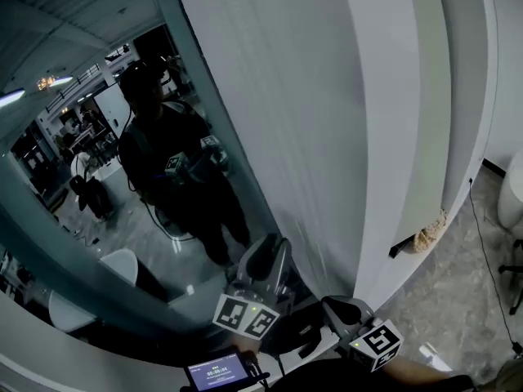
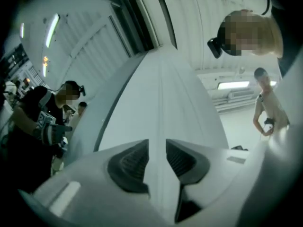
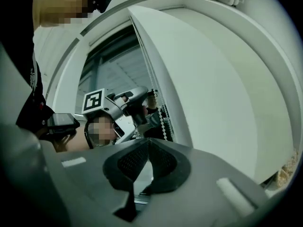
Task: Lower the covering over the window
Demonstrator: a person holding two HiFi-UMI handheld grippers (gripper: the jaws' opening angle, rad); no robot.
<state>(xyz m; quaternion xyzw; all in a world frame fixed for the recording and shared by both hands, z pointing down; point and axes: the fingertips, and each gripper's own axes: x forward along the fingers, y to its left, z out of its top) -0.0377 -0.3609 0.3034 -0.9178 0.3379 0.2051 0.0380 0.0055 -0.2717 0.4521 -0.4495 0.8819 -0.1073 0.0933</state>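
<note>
Black-padded left gripper (image 2: pixel 157 148) jaws stand apart before the white blind (image 2: pixel 161 89), holding nothing; right gripper (image 3: pixel 148 144) jaws meet.

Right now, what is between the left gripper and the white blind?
A bead chain hangs there, close by the left gripper, whose jaws stand apart, and beside the edge of the blind. The right gripper view shows it.

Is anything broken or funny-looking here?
Yes. Right of the blind, the white wall has a rough, crumbly tan patch at its lower edge, beside a dark gap. It looks chipped, unlike the smooth white around it.
</note>
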